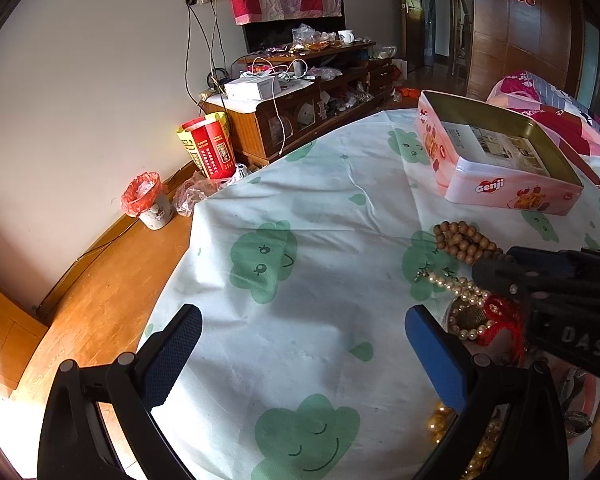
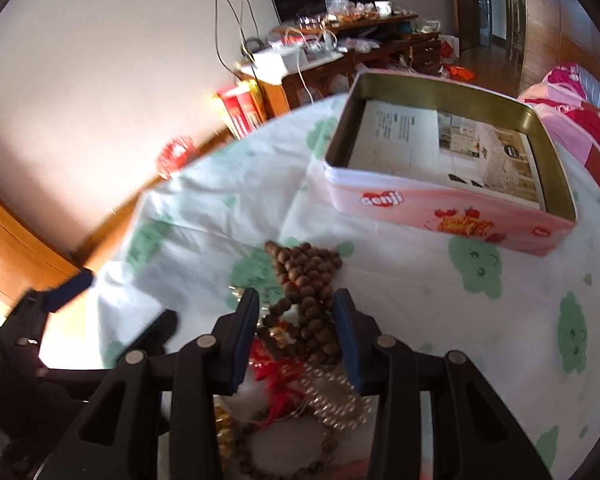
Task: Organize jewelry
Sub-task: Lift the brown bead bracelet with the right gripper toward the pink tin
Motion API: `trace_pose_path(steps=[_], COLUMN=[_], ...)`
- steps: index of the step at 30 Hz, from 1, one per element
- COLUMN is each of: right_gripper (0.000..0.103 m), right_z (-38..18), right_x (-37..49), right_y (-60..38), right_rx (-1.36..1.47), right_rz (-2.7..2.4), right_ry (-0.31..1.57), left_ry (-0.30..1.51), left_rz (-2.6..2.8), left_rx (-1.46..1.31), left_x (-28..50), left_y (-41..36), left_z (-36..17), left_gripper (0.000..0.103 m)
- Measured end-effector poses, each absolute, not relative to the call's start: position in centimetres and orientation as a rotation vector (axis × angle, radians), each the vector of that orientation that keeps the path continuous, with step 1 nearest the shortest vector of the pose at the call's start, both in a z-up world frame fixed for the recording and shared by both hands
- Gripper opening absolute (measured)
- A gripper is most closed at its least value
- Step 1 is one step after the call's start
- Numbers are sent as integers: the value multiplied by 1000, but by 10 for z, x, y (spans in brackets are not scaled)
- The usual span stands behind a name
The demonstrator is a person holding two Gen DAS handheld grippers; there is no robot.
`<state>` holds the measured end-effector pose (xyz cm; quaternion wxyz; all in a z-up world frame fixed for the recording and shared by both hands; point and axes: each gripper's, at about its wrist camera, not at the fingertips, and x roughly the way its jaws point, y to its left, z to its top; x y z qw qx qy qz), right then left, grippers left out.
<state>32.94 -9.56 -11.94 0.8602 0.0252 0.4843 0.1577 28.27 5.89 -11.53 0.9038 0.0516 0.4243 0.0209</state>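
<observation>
Left claw (image 1: 302, 334) is held wide open over bare cloth on the tabletop (image 1: 300, 184); nothing is between its pads. Right claw (image 2: 296, 316) is angled down over the jewelry pile, jaws partly open, with the brown wooden bead string (image 2: 310, 280) lying between the blue pads (image 2: 346, 336); pad contact with the beads cannot be confirmed, as that view is blurred. In the left view the wooden beads (image 1: 462, 242) are seen heaped just beyond the right claw's black body, with a pearl strand (image 1: 456, 286) and a red tasselled piece (image 1: 496, 316) beside them and gold beads (image 1: 440, 420) nearer the camera. The pink Genji tin (image 2: 440, 208) stands open farther back on the tabletop, apart from the pile, with a printed card lying inside (image 2: 440, 148).
</observation>
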Motion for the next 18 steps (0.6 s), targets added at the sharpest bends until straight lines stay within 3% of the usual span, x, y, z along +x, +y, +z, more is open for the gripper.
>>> trace_pose_path(steps=[3,7,18], right_gripper=[42,22,17], right_z=[-129,-128,-98], right_x=[334,336,321], right_y=[-96,-100,-142], right_rx=[28,28,260], right_rz=[297,277,306], right_ry=[1048,1038,943], left_ry=[872,868,860], left_rz=[46,49,40], left_rx=[108,101,116], left_x=[283,282,280], left_y=[61,62,56], left_z=[-115,-113,-107], left_gripper=[102,102,102])
